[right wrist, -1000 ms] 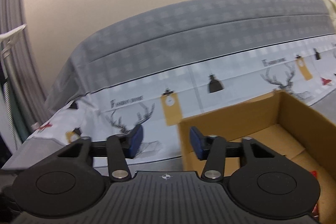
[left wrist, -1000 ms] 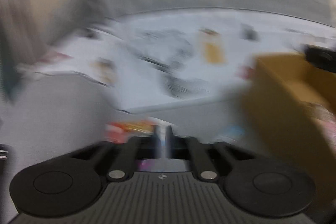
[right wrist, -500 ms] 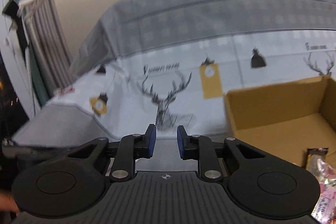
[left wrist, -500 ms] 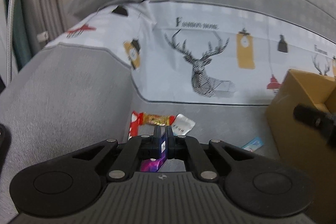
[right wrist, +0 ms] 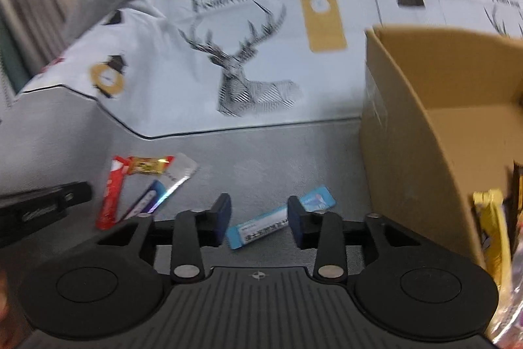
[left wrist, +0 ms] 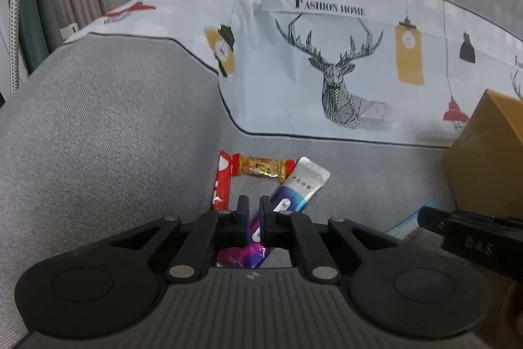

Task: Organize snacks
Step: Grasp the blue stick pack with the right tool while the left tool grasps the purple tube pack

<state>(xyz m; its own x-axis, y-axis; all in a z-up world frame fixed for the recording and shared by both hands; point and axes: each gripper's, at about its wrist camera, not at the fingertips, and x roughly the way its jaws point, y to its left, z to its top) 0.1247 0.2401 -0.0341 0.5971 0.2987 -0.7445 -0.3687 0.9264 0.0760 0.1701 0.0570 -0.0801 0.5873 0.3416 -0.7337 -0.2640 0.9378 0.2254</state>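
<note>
Grey woven cloth covered the soft bed [left wrist: 98, 126], and a pale sheet with deer and lamp drawings [left wrist: 327, 61] lay behind it. One brown cardboard box [right wrist: 441, 120] stood on the right, with a shiny yellow packet [right wrist: 493, 234] inside. Five flat snack packets lay on the grey cloth: a long red one [left wrist: 222, 185], a small gold candy [left wrist: 261, 167], a silver and blue stick [left wrist: 302, 185], a shiny purple one [left wrist: 248, 254] and a light blue one [right wrist: 281, 223]. The left gripper [left wrist: 252, 208] was opening a little, with nothing pinched, right above the purple packet. The right gripper [right wrist: 258, 215] was spreading wider over the light blue packet, not touching it.
</note>
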